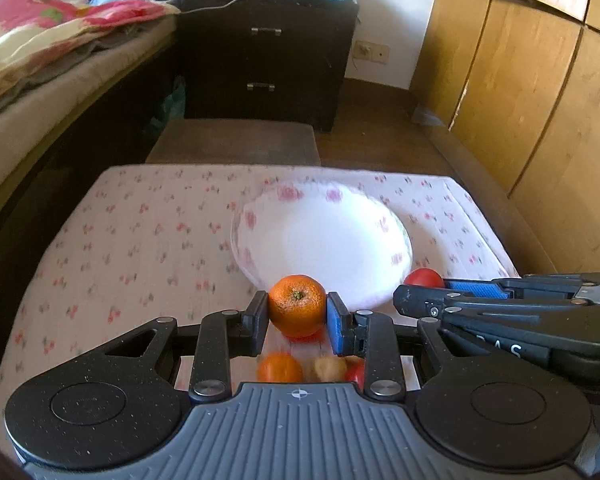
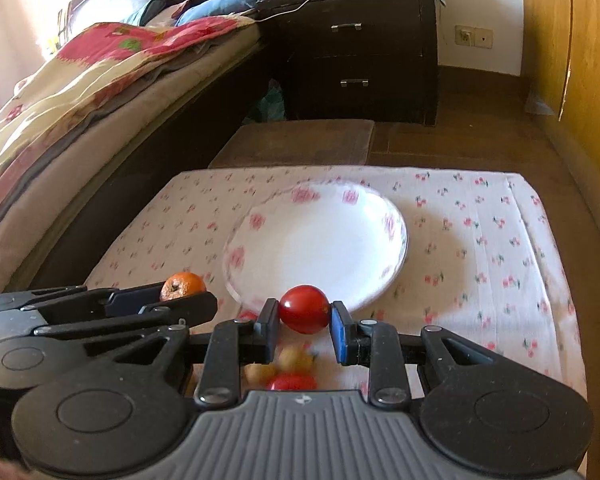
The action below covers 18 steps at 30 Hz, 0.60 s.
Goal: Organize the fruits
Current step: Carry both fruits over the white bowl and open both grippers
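The left gripper [image 1: 297,312] clamped an orange [image 1: 297,306], the right gripper [image 2: 305,314] a tomato [image 2: 305,309]; the empty plate [image 2: 376,208] lay just beyond both.

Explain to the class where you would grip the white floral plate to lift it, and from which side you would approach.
Grip the plate at its near rim, coming from the camera side. It is shallow and lies flat on the cloth, so only the raised, thin edge probably offers a pinch: one finger over it, one under.
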{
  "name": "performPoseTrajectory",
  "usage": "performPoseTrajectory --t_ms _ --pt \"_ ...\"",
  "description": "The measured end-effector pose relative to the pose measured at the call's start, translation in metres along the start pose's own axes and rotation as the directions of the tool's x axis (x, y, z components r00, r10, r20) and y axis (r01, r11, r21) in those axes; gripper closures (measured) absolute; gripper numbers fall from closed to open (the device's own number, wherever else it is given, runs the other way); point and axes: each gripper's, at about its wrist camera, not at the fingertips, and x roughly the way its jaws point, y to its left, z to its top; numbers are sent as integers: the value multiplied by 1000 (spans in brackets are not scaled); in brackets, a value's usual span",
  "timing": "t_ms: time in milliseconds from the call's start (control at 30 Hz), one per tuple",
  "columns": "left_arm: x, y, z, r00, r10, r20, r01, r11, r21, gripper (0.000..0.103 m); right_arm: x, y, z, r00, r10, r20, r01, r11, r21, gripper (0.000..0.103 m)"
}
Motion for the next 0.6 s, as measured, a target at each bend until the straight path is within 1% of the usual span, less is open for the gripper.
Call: performPoseTrajectory --t_ms 233,467,600 --pt "32 -1 20 1000 15 -13 -14 1000 19 65 31 -17 20 1000 6 -24 -6 1000 19 74" --pt "56 6 20 998 34 -56 -34 999 4 66 58 -19 21 998 5 -65 -5 1000 12 74" --pt "59 7 19 997 42 -65 -41 999 4 66 64 -20 21 997 -1 -78 2 1000 11 74"
